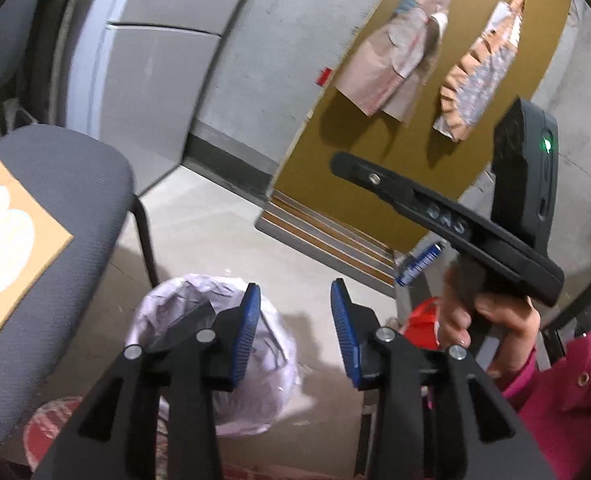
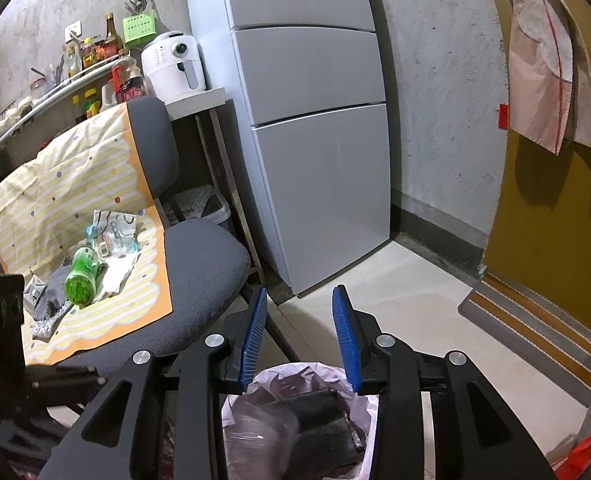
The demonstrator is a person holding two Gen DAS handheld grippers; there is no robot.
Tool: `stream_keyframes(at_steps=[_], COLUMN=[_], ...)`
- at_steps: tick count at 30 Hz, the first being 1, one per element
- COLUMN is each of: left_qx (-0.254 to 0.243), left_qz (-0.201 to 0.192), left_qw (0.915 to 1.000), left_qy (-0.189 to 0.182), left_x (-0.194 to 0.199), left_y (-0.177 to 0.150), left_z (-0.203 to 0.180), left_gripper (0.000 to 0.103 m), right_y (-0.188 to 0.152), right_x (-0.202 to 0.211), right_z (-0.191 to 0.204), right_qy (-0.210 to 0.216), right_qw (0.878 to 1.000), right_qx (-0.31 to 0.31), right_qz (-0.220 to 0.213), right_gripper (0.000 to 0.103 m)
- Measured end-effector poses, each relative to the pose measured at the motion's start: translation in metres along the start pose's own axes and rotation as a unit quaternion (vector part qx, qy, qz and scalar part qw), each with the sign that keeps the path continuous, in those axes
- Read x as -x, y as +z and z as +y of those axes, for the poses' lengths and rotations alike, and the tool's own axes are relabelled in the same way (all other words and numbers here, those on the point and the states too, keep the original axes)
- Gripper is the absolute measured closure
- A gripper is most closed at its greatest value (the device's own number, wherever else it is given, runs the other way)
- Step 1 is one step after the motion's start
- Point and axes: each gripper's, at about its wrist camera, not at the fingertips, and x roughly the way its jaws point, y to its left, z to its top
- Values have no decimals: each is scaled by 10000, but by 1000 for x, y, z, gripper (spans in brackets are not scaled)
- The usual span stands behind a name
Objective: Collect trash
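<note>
A bin lined with a pale plastic bag [image 2: 295, 412] stands on the floor right below my right gripper [image 2: 299, 320], which is open and holds nothing; dark trash lies inside the bin. On the grey chair [image 2: 203, 264] to the left, a striped cloth [image 2: 75, 200] carries a green bottle [image 2: 81, 276], crumpled wrappers [image 2: 113, 228] and a small carton [image 2: 35, 290]. My left gripper [image 1: 295, 320] hangs open and empty above the floor just right of the same bin [image 1: 223, 352]. The right gripper's body [image 1: 455, 220], held by a hand, shows in the left wrist view.
A grey fridge [image 2: 315, 120] stands behind the bin. A shelf with bottles [image 2: 75, 76] and a white appliance [image 2: 173, 66] lie at the back left. A mustard door [image 2: 555, 220] with hanging cloths and a striped mat [image 2: 535, 324] are to the right. A red bag [image 1: 425, 320] sits nearby.
</note>
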Motion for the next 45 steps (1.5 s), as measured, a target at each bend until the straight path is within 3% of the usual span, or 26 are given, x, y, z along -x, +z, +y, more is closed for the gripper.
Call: stream_keyframes(at_steps=[4,7,10,19,22,31,34,39,41,45], left_qx=[9,17,130,769,1037,1760,2072,2643,2734,2755], left_qz=[-194,-429,-641,-1002,-1152,-1435,-1603,-1719,-1715,-1753], left_qw=[9994,9960,9875,9575,9448,8842,8553,8150,8089,8155], left_qy=[300,786,1434,2593,2887,4081,4470,4862,4914,4778], left_x=[16,37,65,134,158,222,244,267,270,269], left_y=[2,0,-10,-43,-54,-83,-86,-85,-83,-74], left_z=[5,10,20,56,73,132,160,213,231,255], left_gripper=[65,57,55,54,53,40,32,32,43,48], right_y=[1,3,5,3,2,1,3,3,4,4], right_x=[1,1,-1,-19,-29,-65,-81,-102,-107,-112], right_z=[6,16,29,97,131,225,253,290,300,313], right_qy=[57,137,251,1022,1311,1994,2163,2325,2404,2473], right_qw=[10000,9998,9993,9917,9860,9647,9582,9505,9483,9455], right_qx=[60,175,288,745,978,1626,1752,1912,1919,1971], right_qz=[-8,-8,4,241,316,559,654,772,780,772], right_gripper=[66,66,63,60,56,45,42,42,42,42])
